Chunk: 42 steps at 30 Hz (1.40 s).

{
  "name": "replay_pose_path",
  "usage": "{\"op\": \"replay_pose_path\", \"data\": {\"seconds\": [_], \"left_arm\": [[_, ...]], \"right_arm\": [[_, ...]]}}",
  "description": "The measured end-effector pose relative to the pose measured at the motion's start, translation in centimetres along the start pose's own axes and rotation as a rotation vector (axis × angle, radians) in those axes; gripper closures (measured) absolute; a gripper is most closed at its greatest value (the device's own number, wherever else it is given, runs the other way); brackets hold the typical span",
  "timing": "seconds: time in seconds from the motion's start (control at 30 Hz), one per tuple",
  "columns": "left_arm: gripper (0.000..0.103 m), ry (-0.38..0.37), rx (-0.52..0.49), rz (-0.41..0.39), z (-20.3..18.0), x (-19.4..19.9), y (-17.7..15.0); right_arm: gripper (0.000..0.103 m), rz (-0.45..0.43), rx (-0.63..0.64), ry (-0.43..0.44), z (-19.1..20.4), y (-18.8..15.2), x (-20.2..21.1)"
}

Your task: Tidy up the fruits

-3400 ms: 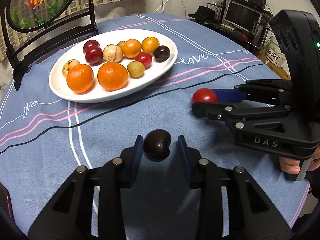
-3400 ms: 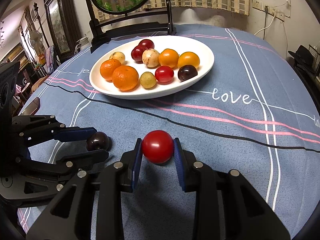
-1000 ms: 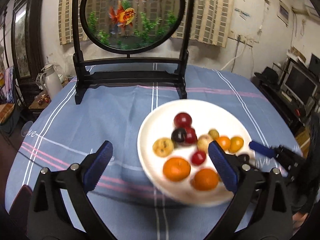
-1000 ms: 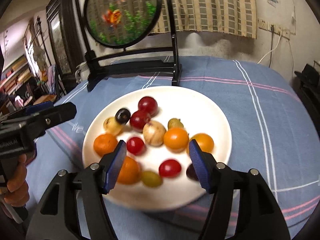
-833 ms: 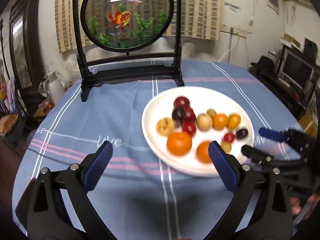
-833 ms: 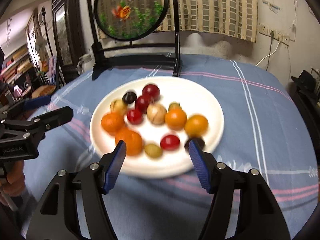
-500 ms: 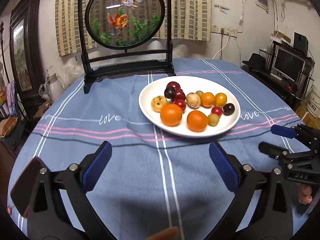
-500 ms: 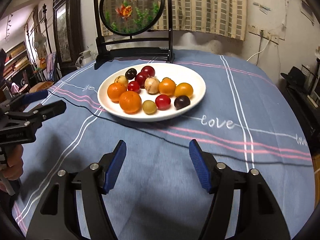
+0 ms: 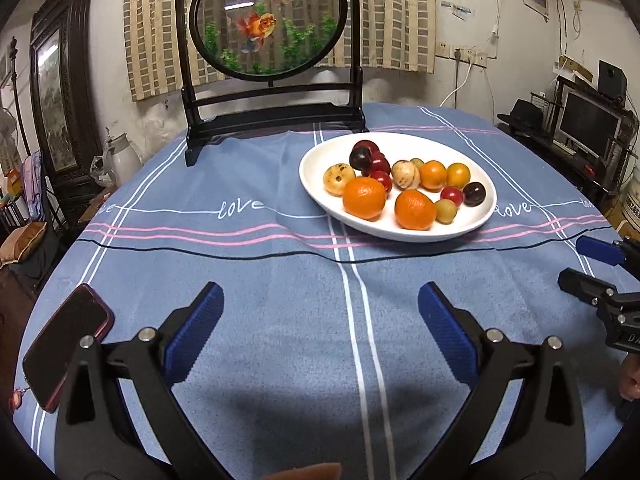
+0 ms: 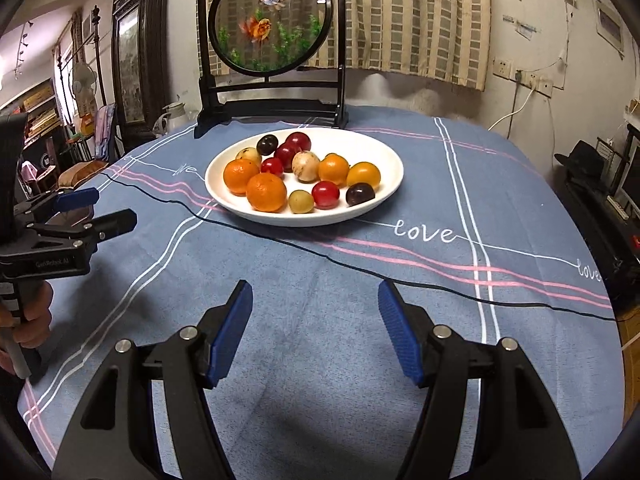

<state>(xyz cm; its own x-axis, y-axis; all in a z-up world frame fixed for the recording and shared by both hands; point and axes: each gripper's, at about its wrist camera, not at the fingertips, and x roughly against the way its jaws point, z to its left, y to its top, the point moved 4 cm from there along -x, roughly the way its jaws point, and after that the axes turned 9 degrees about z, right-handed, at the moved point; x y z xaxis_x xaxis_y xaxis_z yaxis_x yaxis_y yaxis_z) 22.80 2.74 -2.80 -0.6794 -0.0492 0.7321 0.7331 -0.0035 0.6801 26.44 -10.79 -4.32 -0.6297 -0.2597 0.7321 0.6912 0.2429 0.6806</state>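
Phone [image 9: 66,344] beside left tongs [image 9: 320,320]

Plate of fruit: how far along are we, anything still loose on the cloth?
Looks done: all the fruit in view sits on the white plate, including the red tomato and dark plum. In hand: nothing; left gripper and right gripper are open and empty. Left: no loose fruit shows on the tablecloth, only a phone.
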Motion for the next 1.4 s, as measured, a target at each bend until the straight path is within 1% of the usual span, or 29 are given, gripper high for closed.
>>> {"op": "replay_pose_path", "data": {"seconds": [0.4, 0.9, 1.07, 1.4], "left_arm": [[0.004, -0.018, 0.033, 0.002, 0.58, 0.1, 0.06], [0.003, -0.005, 0.007, 0.01, 0.23, -0.03, -0.07], [0.002, -0.002, 0.003, -0.006, 0.27, 0.2, -0.05], [0.002, 0.007, 0.003, 0.005, 0.26, -0.05, 0.04]], "right_arm": [[0.037, 0.013, -0.003, -0.002, 0.06, -0.21, -0.29], [0.037, 0.015, -0.004, -0.002, 0.07, -0.16, -0.35], [0.037, 0.015, -0.005, -0.002, 0.07, -0.16, -0.35], [0.037, 0.016, -0.005, -0.003, 0.1, -0.18, -0.35]]}}
